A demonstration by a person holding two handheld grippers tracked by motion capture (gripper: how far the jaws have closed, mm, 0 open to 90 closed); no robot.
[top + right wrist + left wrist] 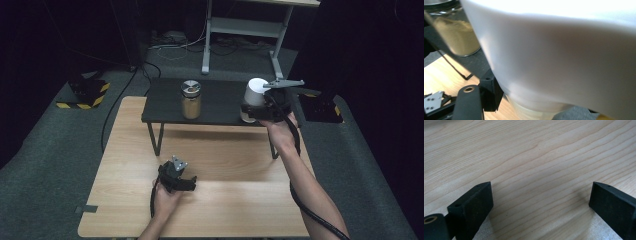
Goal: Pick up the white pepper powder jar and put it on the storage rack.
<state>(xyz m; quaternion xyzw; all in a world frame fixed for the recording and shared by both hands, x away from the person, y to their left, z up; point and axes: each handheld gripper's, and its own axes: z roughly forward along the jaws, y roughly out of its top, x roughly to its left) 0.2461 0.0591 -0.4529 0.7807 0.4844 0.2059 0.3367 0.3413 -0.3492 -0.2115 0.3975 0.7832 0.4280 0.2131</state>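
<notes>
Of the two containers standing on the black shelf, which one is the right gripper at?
The white container at the shelf's right end; the right gripper is at its base. The glass jar of tan powder stands apart, untouched.

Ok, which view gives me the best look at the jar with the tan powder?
The high view: the jar stands whole and upright on the black shelf, metal lid visible, well apart from the white container. The right gripper view catches part of it at the top left, cropped. The left gripper view faces the wooden table.
</notes>
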